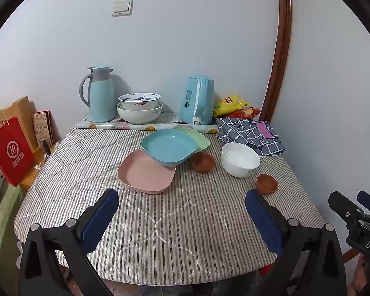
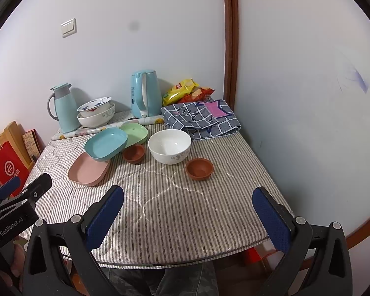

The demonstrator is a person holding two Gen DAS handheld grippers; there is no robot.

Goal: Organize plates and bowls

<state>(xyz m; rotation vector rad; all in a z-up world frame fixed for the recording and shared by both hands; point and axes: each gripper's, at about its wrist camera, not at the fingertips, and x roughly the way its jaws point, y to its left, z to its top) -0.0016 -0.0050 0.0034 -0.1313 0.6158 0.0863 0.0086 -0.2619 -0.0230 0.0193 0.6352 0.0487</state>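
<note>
1. Left wrist view. The left gripper point(image 1: 182, 204) hovers over the near edge of the table point(image 1: 160, 246), jaws spread wide, nothing between them.
2. Same view, mid-table: three plates overlap in a row running toward the far edge. The pink plate point(image 1: 145, 172) is nearest, the blue plate point(image 1: 169, 146) rests tilted on its far rim, and the green plate point(image 1: 199, 138) lies partly under the blue one.
3. A small brown bowl point(image 1: 202, 162) sits just beside the blue plate; the white bowl point(image 1: 239, 159) is to its right; a second brown bowl point(image 1: 267, 184) sits nearer the right edge, apart from the rest.
4. Far edge: two patterned bowls stacked point(image 1: 139, 108) between a blue thermos jug point(image 1: 100, 93) and a blue kettle point(image 1: 197, 101). Snack bags point(image 1: 231, 103) and a checked cloth point(image 1: 249, 133) are in the far right corner.
5. The right gripper point(image 1: 352, 212) shows at the frame's right margin; its opening cannot be told from here.
6. Right wrist view. The right gripper point(image 2: 188, 212) is also over the near edge, jaws wide and empty.
7. Same crockery, same layout: pink plate point(image 2: 88, 170), blue plate point(image 2: 106, 143), green plate point(image 2: 135, 132), white bowl point(image 2: 170, 149), brown bowls point(image 2: 134, 153) and point(image 2: 199, 169).
8. A red paper bag point(image 2: 7, 170) stands off the left edge, seemingly on a lower surface.
</note>
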